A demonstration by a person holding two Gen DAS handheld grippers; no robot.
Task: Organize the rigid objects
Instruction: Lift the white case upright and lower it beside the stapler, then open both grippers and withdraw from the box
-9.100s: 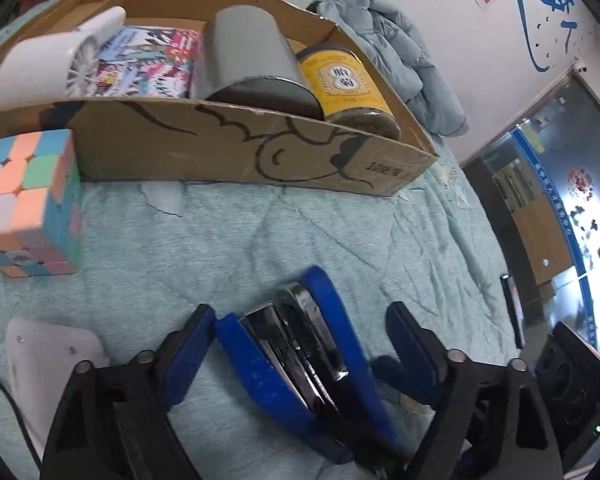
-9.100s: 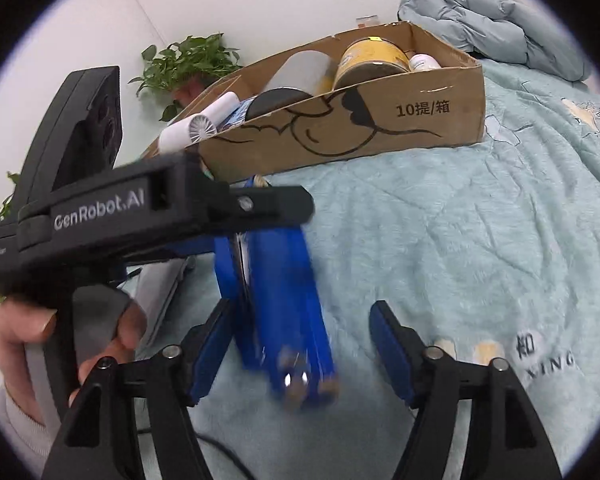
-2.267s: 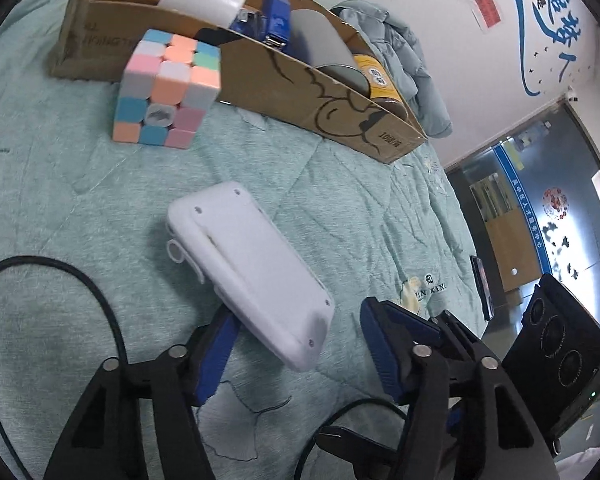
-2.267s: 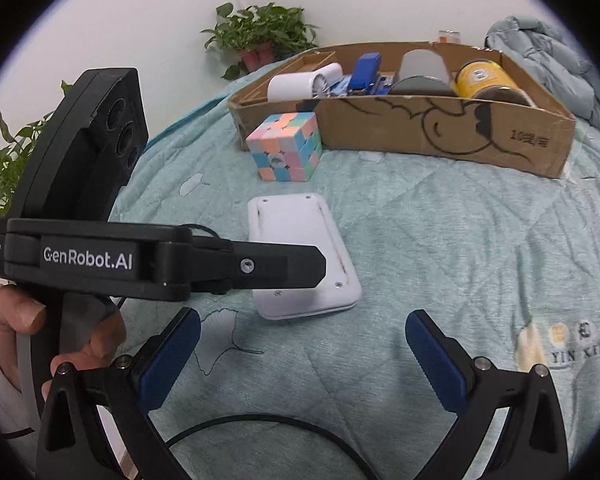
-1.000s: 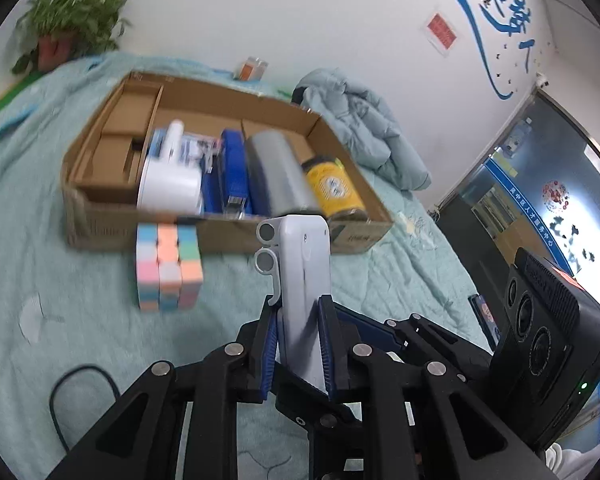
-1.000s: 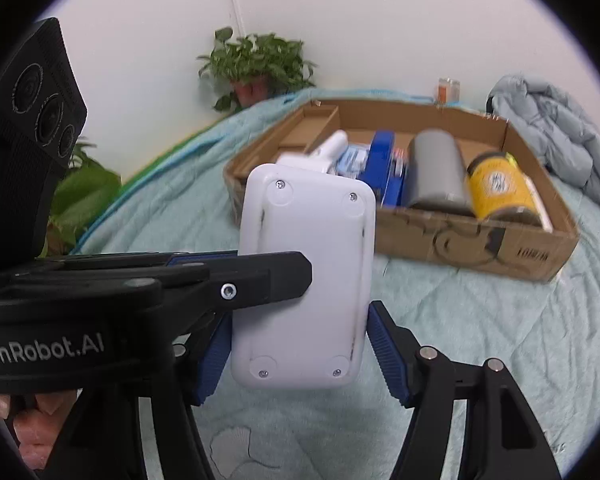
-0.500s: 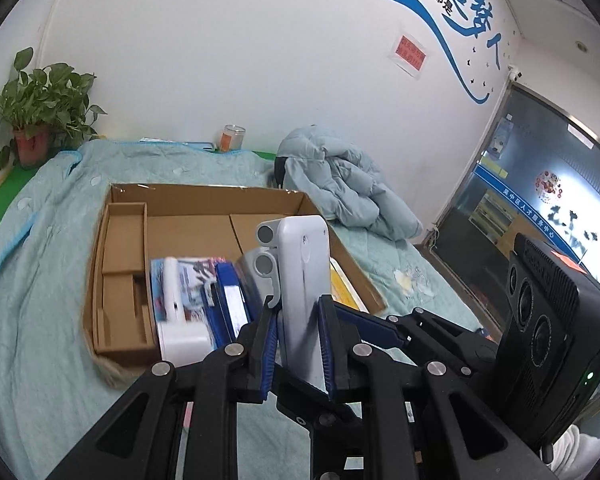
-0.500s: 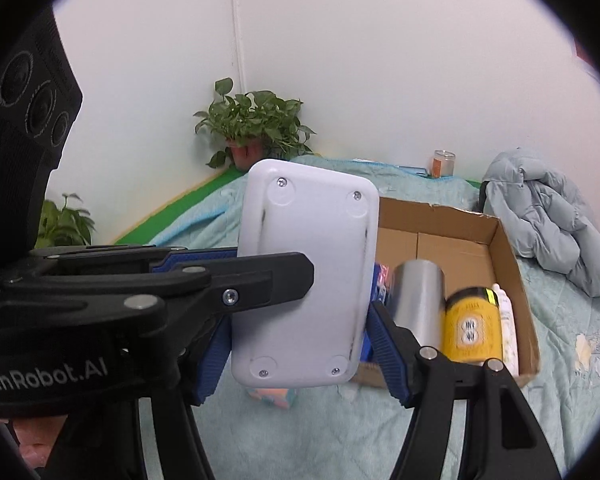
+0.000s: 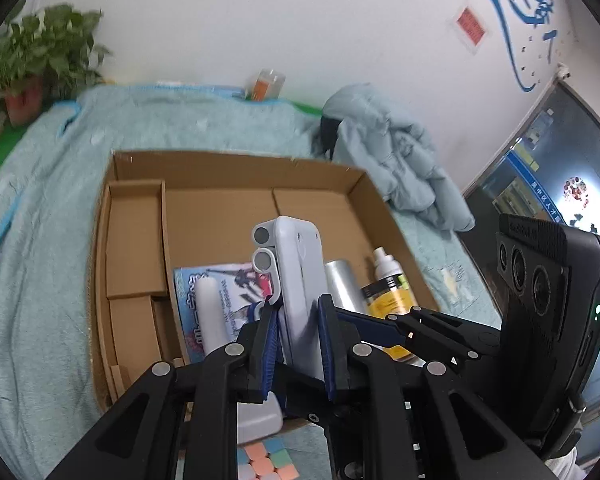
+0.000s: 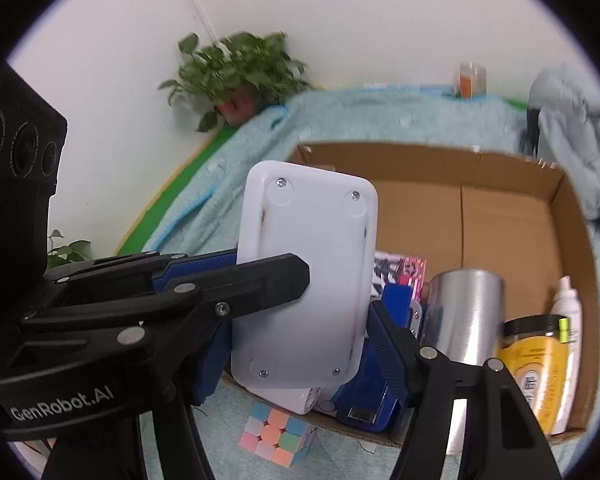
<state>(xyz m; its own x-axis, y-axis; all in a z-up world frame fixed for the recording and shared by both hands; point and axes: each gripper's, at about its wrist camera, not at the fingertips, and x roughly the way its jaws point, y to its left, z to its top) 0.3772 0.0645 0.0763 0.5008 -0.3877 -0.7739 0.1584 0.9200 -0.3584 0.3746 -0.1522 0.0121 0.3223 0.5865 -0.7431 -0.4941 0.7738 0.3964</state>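
The black tool on the left of the right wrist view has white letters that say "GenRobot.AI". The yellow jar (image 10: 540, 376) in the cardboard box (image 10: 512, 216) has a label with writing too small to read. High on the wall at about 1 o'clock in the left wrist view there are big blue brush letters and a small red sign (image 9: 469, 29), both too blurry to read. The left claw (image 9: 297, 344) is squeezed tight on a white flat device (image 9: 296, 280), with its blue pads (image 9: 269, 344) pressing both thin sides. The device stands up on end, held in the air above the box, with two round gray spots near its top. In the right wrist view its white back shows four small screws (image 10: 306, 280). The right claw (image 10: 304, 356) is spread wide, with one blue pad (image 10: 388, 356) just beside the device's edge; I cannot tell if it touches. Both claws point forward and a little down at the box on the blue-green bed (image 9: 32, 280). In the box lie a colorful booklet (image 9: 220, 284), a white tube thing (image 9: 212, 316), a blue stapler (image 10: 380, 396), a silver can (image 10: 464, 312) and a white spray bottle (image 10: 566, 336). A pastel puzzle cube (image 10: 274, 436) sits on the bed just outside the box's near wall, at about 6 o'clock.
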